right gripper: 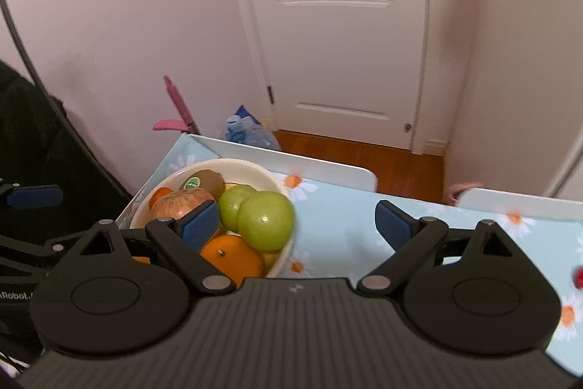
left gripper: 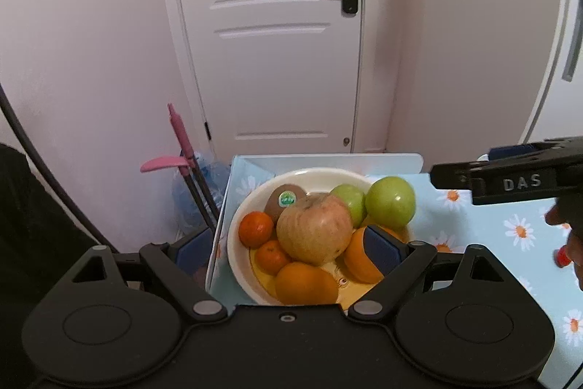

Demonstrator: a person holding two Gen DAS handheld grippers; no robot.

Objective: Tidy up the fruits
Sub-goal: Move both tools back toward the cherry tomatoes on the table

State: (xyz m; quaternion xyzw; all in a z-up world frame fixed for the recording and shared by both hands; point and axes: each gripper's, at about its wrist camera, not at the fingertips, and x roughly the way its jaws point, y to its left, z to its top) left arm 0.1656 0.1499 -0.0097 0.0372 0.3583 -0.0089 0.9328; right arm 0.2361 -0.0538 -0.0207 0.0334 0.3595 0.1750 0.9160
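Table (right gripper: 339, 206) under a pale blue daisy-print cloth fills the lower part of both my wrist views, with a white door (left gripper: 269, 35) and pink walls behind it. On the cloth, close to its left edge, sits the cream bowl (left gripper: 255, 195), and all the fruit I can make out is piled in it. My left gripper (left gripper: 288, 245) hangs over the near side of the bowl with its jaws spread wide and nothing between them; the right blue pad (left gripper: 379, 248) sits in front of an orange, though I cannot tell whether it touches. My right gripper (right gripper: 298, 225) is just as wide and empty, its left pad (right gripper: 200, 225) over the bowl's near rim and its other pad out over bare cloth.

In the bowl, the big reddish apple (left gripper: 313, 228) lies in the middle. Two green apples (left gripper: 390, 201) press together at the right rim. Oranges (left gripper: 304, 283) sit along the near side, with two small mandarins (left gripper: 255, 228) at the left. A kiwi (left gripper: 282, 201) with a green sticker rests at the back, touching the red apple. At the far right edge of the cloth I see a small red thing (right gripper: 578, 277), too blurred to name.
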